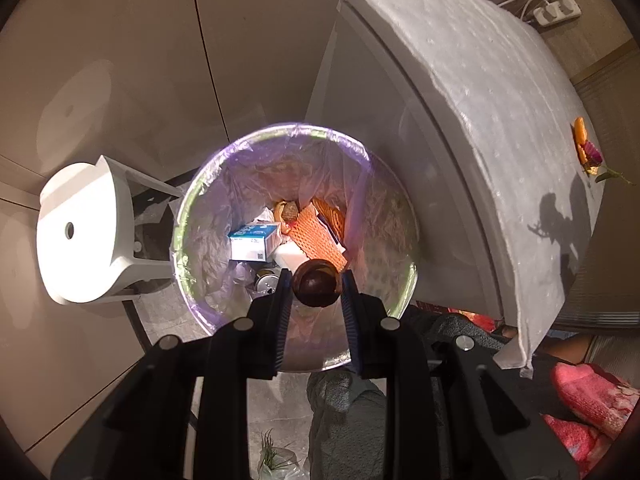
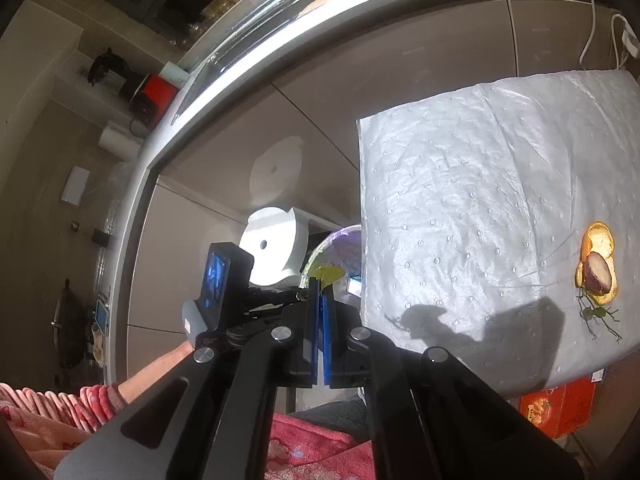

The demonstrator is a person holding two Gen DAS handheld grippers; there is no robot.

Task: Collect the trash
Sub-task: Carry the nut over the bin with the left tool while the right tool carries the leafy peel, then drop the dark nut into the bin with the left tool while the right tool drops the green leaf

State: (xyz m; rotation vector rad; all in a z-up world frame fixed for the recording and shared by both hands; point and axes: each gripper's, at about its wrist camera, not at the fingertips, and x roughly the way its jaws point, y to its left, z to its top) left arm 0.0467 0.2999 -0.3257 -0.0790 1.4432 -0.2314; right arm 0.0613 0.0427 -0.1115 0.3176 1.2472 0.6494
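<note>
Left gripper [image 1: 316, 280]: pointing steeply down over the bin, its jaws pinching a dark brown rounded fruit husk [image 1: 316, 283] between the pads.
Right gripper [image 2: 320, 292]: jaws pressing together on a small yellow-green leaf [image 2: 326, 273] sticking up past the tips.
Trash bin [image 1: 396, 300]: standing on the floor beside a white stool [image 1: 80, 236], lined with a clear bag and holding a blue-and-white carton [image 1: 252, 243] and orange foam netting [image 1: 316, 236].
Table pad [image 2: 480, 200]: lying grey and dimpled, carrying orange peel [image 2: 598, 240], a purple scrap and green stems near its far edge.
</note>
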